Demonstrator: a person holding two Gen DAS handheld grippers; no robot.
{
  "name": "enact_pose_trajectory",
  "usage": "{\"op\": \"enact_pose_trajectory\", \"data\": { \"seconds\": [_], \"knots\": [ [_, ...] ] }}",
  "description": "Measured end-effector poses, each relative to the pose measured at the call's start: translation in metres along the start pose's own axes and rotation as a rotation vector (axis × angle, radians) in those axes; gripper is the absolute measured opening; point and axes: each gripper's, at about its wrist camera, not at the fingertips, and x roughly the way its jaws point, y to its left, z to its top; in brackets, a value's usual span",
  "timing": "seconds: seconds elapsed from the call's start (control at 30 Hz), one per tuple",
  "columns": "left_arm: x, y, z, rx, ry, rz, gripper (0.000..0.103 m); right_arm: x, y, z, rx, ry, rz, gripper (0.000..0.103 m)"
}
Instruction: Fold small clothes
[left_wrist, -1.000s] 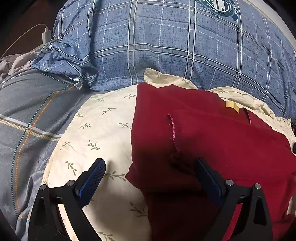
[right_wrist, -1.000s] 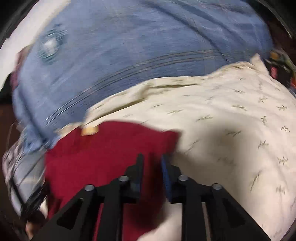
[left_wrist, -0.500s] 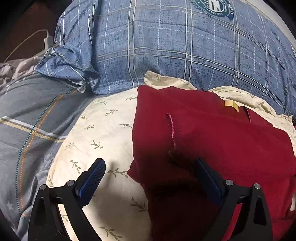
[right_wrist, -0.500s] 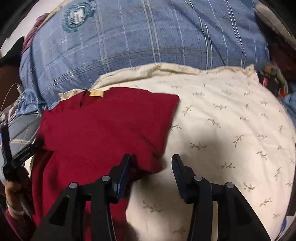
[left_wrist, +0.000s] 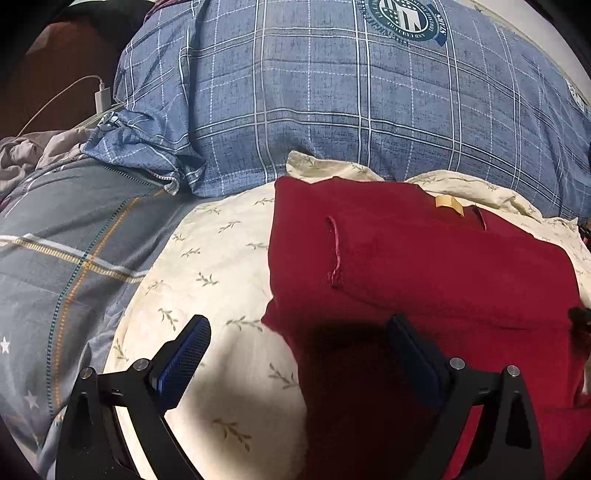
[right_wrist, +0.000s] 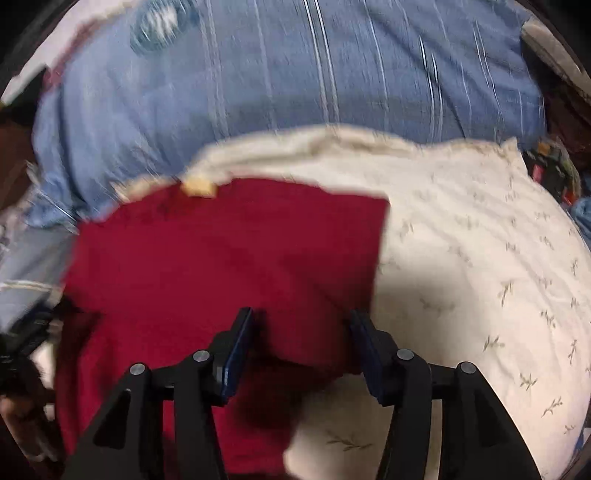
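A dark red garment (left_wrist: 424, 266) lies partly folded on a cream leaf-print pillow (left_wrist: 207, 266), with a tan label (left_wrist: 448, 202) at its far edge and a sleeve hem folded across its top. My left gripper (left_wrist: 299, 349) is open and empty, straddling the garment's near left edge. In the right wrist view the same garment (right_wrist: 229, 258) lies on the pillow (right_wrist: 461, 258). My right gripper (right_wrist: 301, 334) is open and empty over the garment's near right corner. That view is blurred.
A big blue plaid pillow (left_wrist: 332, 103) with a round emblem rises behind. A grey plaid bedsheet (left_wrist: 62, 251) lies on the left, with a white charger and cable (left_wrist: 101, 98) beyond it. Dark clutter (right_wrist: 554, 170) sits at the far right.
My right gripper opened from nearly shut to wide and moved over the garment's right corner. My left gripper stayed open and drew back slightly.
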Motion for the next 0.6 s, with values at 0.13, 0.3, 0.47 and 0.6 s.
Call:
{"op": "enact_pose_trajectory", "data": {
  "seconds": [0.13,0.3,0.47,0.6],
  "knots": [
    [-0.006,0.003,-0.004,-0.009,0.01,-0.005,0.096,-0.013,0.0,-0.006,-0.02,-0.015,0.002,0.055],
    [-0.018,0.004,-0.009,-0.01,0.014,-0.005,0.096,-0.04,-0.01,-0.019,-0.007,-0.015,0.055,0.062],
    [-0.039,0.005,-0.018,-0.002,0.019,0.0,0.096,-0.066,-0.016,-0.042,-0.013,0.012,0.176,0.071],
    [-0.061,0.019,-0.033,-0.065,0.042,-0.051,0.096,-0.081,-0.021,-0.062,-0.043,0.042,0.252,0.072]
  ]
}}
